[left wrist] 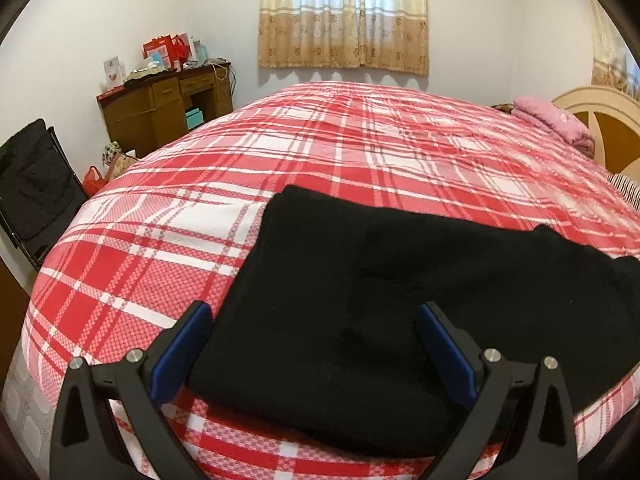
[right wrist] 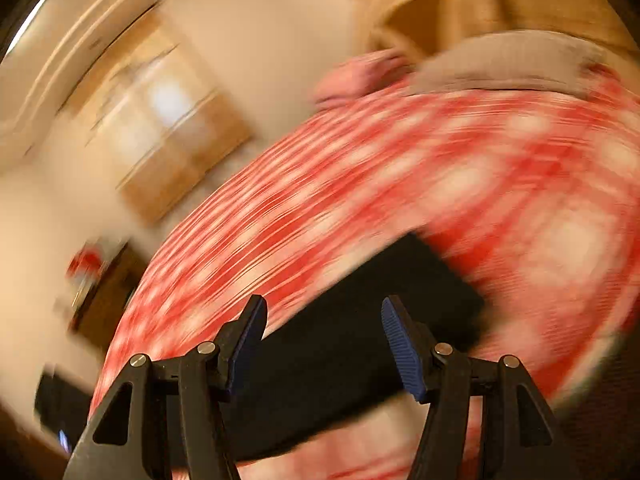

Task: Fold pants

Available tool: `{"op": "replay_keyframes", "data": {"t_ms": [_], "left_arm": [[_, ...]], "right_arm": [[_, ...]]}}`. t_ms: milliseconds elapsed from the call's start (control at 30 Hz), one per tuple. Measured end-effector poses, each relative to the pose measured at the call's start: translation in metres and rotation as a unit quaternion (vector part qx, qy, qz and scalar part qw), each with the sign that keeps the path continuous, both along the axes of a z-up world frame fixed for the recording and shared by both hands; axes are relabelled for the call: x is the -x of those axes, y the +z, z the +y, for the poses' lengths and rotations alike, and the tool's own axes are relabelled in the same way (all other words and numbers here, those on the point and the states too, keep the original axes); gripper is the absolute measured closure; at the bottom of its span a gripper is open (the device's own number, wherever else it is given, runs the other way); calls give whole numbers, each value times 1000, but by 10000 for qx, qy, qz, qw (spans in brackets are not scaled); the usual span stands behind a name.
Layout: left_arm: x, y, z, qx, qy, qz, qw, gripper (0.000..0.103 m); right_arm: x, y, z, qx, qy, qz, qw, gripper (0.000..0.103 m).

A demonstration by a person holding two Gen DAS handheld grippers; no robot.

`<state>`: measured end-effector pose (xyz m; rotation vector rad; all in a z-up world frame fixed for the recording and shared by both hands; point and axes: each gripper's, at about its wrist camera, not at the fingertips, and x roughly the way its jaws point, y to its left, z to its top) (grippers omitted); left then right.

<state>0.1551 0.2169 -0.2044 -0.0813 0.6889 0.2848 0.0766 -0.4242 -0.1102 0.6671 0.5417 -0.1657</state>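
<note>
The black pants (left wrist: pixel 360 296) lie folded into a thick rectangle on the red and white plaid bed cover (left wrist: pixel 248 152), near the bed's front edge. My left gripper (left wrist: pixel 314 320) is open and empty, its blue-padded fingers (left wrist: pixel 182 352) spread on both sides of the pants' near left end, above the cloth. In the right wrist view the picture is tilted and blurred. The pants (right wrist: pixel 360 344) show as a dark slab on the plaid cover (right wrist: pixel 480 184). My right gripper (right wrist: pixel 324 320) is open and empty above them.
A folded pink blanket (left wrist: pixel 548 120) and a cream headboard (left wrist: pixel 600 116) are at the bed's far right. A brown desk (left wrist: pixel 160 108) with red bags stands at the far left wall. A black chair (left wrist: pixel 32 184) stands left of the bed. A curtained window (left wrist: pixel 344 12) is behind.
</note>
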Motion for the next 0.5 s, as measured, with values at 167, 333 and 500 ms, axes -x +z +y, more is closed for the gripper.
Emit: {"op": "replay_keyframes", "data": {"t_ms": [167,333,500], "left_arm": [[-2,-1,1,-37,37,14,10000,0],[-4,-1,-1,-99,85,85,9999,0],[-5,-2,-2,-112,94,79,9999,0]], "right_arm": [[23,-16,-34,-173,-29,251,9995,71],[17,-30,-31,317,309,581,9973,75],[14,-37,-23,425,484,512,9966,92]]}}
